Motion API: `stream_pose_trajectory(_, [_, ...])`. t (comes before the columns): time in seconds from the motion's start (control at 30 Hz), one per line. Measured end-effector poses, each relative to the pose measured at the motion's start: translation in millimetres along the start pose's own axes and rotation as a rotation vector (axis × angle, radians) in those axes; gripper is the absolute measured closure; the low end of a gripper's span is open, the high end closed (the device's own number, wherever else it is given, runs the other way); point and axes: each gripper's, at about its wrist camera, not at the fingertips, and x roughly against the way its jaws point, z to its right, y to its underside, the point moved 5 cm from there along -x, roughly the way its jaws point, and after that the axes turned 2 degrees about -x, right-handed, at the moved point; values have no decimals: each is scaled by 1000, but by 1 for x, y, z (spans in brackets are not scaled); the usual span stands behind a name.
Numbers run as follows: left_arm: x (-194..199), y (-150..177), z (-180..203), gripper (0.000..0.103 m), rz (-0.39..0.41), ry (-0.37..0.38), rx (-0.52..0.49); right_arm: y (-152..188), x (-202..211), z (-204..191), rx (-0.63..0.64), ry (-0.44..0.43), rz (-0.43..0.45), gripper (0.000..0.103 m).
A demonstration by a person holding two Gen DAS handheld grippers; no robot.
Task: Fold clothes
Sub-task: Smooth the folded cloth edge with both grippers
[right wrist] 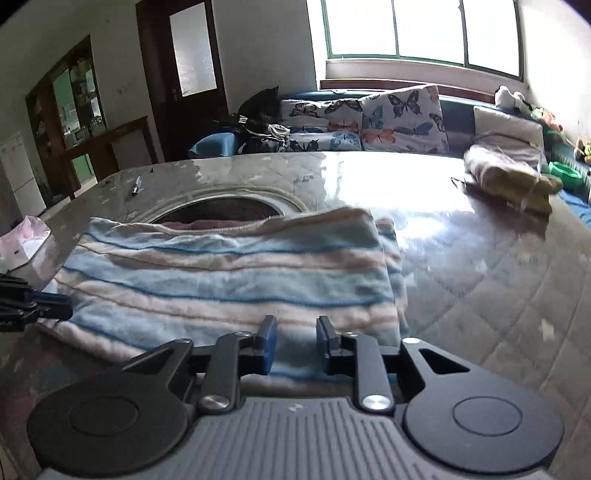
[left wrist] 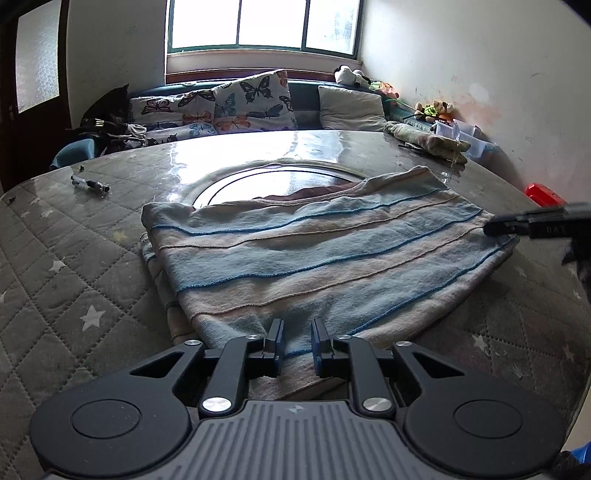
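Left wrist view: my left tool [left wrist: 297, 341] sits low over the near edge of the folded blue-and-beige striped knit garment [left wrist: 314, 251], its jaws narrow with a small gap between the blue pads [left wrist: 277, 341]. The cloth shows in that gap, but I cannot tell whether the pads actually press on it. The garment lies flat on the bench [left wrist: 74, 277], which is covered with a grey quilted, star-printed cloth under a glossy clear sheet; the garment's far edge overlaps the round inset [left wrist: 273, 181] in the middle of the bench. My right tool [left wrist: 496, 225] reaches in from the right side of this view, its dark tip at the garment's right corner.

In the right wrist view, my right tool [right wrist: 295, 343] has its jaws a little apart, with striped cloth visible in the gap; this view is blurred, and no firm grip on the cloth shows. My left tool [right wrist: 55, 304] comes in from the left edge there, its tip at the garment's left side.

A small silver-and-black pen [left wrist: 89, 183] lies well apart from the garment toward the far left of the bench. A rolled beige bundle of cloth [left wrist: 428, 140] rests at the far right corner. Butterfly-print cushions [left wrist: 255, 99] line the sofa behind the bench, below the window [left wrist: 262, 24].
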Motion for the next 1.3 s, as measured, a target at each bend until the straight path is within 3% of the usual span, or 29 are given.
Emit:
stream_pose_trajectory(0.3, [4,-8,-7,83,-16,2,7,-6,-16,27,-48,82,-12,78])
stream_pose_trajectory(0.47, [0,-29,-15,72,10,-38,-1,-30,-28,20,-14,60,-13,78])
stream_pose_trajectory(0.77, [-37,-66,-59,72,11,-93,69,-68,-78,13,-47,23,-35,78])
stream_pose_trajectory(1.0, [-60,-62,-83,73,-21,-111,106,-77,-103,26,-67,58,-43,78])
stream_pose_trajectory(1.07, [-61,-60,-85,73,-11,-106,109,-75,-110,34,-87,69,-51,86])
stream_pose_trajectory(1.3, [-61,-59,-83,73,-2,-104,102,-85,-104,27,-84,72,-18,85])
